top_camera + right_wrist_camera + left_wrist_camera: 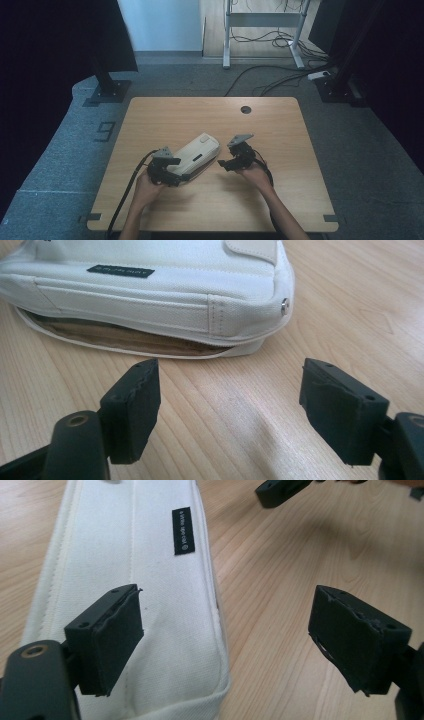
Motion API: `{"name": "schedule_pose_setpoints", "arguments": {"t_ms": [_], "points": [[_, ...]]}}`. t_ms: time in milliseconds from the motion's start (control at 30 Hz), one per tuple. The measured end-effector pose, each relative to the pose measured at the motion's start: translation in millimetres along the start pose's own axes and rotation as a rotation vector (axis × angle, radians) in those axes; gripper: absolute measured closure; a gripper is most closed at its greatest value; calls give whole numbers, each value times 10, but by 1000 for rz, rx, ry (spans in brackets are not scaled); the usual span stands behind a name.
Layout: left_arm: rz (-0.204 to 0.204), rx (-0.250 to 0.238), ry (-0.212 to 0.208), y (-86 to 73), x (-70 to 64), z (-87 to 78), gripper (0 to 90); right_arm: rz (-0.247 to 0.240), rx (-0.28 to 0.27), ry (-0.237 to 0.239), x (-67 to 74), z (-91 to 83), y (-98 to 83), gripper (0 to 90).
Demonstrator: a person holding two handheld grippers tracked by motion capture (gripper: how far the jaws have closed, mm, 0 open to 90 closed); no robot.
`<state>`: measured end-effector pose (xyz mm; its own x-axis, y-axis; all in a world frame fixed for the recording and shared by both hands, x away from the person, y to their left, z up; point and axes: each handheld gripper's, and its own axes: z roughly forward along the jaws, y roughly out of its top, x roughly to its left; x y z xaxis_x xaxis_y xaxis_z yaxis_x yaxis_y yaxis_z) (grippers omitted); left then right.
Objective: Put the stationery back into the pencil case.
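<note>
Pouch (196,156), cream canvas, lies flat and slantwise on the wooden surface (280,210), a little nearer the person than the middle, and that's where all the attention is. It's resting on its broad side, which looks sensible to me: nothing to tip, and both ends sit within easy reach of the two forearms coming in from below.

Left hand-held gripper (225,635) is at the pouch's near end, jaws wide apart, one pad over the fabric and the other out over bare wood, gripping nothing. Right hand-held gripper (230,405) hovers just beside the pouch's long edge, also spread and empty, with only wood grain between its pads. From there you can see the edge gaping (tan lining peeking out), so I'd guess it's lined up for that opening.

Smaller details now: a black label (183,531) on the top face, and a tiny metal stud (284,305) at the corner.
</note>
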<state>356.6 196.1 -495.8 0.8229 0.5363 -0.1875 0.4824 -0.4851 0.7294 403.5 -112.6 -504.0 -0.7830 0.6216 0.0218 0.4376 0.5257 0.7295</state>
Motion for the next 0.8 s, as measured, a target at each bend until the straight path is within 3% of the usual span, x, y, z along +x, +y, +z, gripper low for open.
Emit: {"name": "schedule_pose_setpoints", "arguments": {"t_ms": [467, 800], "points": [[22, -5, 70, -34, -24, -133, 18, -16, -3, 13, 82, -144, -65, 133], [-24, -40, 77, -143, 73, -322, 5, -32, 1, -1, 98, -245, -151, 92]]}}
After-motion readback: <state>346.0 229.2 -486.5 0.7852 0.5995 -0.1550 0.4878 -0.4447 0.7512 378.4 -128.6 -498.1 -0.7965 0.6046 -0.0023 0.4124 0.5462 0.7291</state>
